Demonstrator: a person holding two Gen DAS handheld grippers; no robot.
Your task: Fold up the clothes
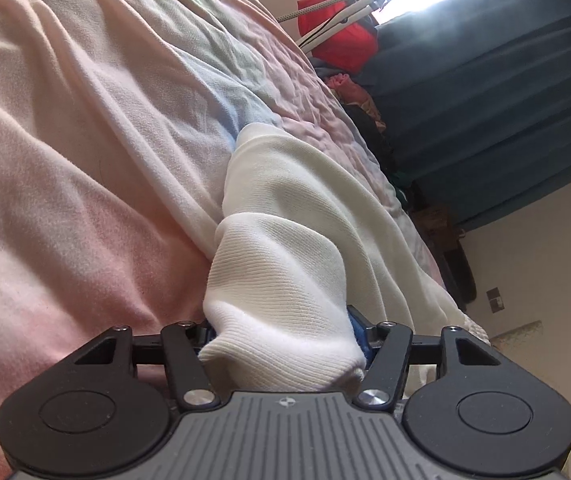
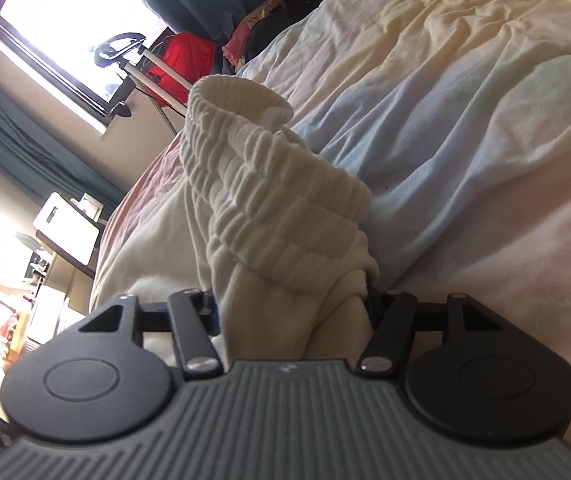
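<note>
A white knit garment lies in a long bunched fold on the bed's pastel cover. My left gripper is shut on its near end, the fabric filling the gap between the blue-padded fingers. In the right wrist view the same white garment shows its ribbed elastic waistband, curled upright above the pastel cover. My right gripper is shut on the cloth just below that waistband, which hides the fingertips.
A pile of dark and coloured clothes lies at the bed's far edge, with a red garment on a white rack. A blue curtain hangs beyond. A window and a desk with a white box stand to the left.
</note>
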